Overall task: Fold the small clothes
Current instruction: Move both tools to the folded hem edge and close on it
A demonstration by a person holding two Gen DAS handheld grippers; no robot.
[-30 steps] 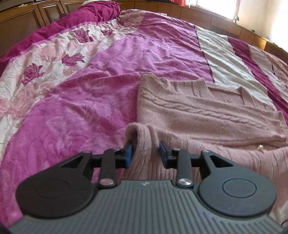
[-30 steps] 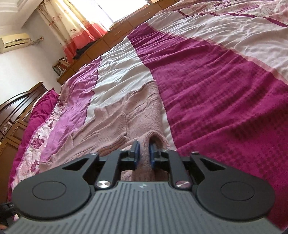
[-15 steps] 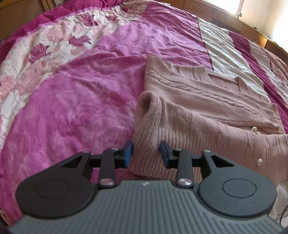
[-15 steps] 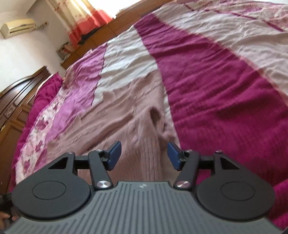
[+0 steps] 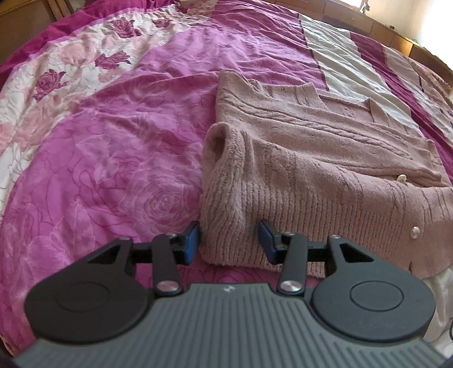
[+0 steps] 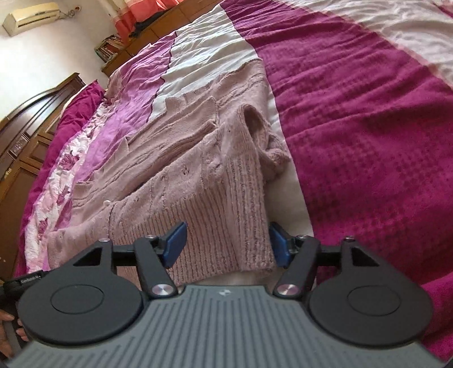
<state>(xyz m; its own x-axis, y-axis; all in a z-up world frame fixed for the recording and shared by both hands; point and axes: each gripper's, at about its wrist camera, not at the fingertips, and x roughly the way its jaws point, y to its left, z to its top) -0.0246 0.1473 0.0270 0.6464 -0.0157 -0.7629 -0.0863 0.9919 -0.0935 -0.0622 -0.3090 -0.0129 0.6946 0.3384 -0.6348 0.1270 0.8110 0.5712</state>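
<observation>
A dusty-pink knitted cardigan (image 5: pixel 311 169) lies on the bed, its ribbed hem doubled over onto its body and two pearl buttons (image 5: pixel 415 232) showing at the right. My left gripper (image 5: pixel 229 240) hovers at the near left corner of the fold. Its jaws are opening, and the ribbed corner lies loose between the blue pads (image 5: pixel 192 240). In the right wrist view the same cardigan (image 6: pixel 198 169) runs away from me. My right gripper (image 6: pixel 226 245) straddles its near right corner with jaws opening wide, and its pads (image 6: pixel 175 243) stand clear of the knit.
A magenta, pink and white bedspread (image 5: pixel 113 141) covers the wide bed (image 6: pixel 368 113). A dark wooden headboard (image 6: pixel 28 127) stands at the left. A wooden ledge with books (image 6: pixel 110 48) and an air conditioner (image 6: pixel 31 17) are at the back. A person's hand (image 6: pixel 5 339) shows at the lower left edge.
Both grippers were shut on pinched cardigan corners. They have opened and drawn back a little, and the ribbed hem now rests flat on the garment.
</observation>
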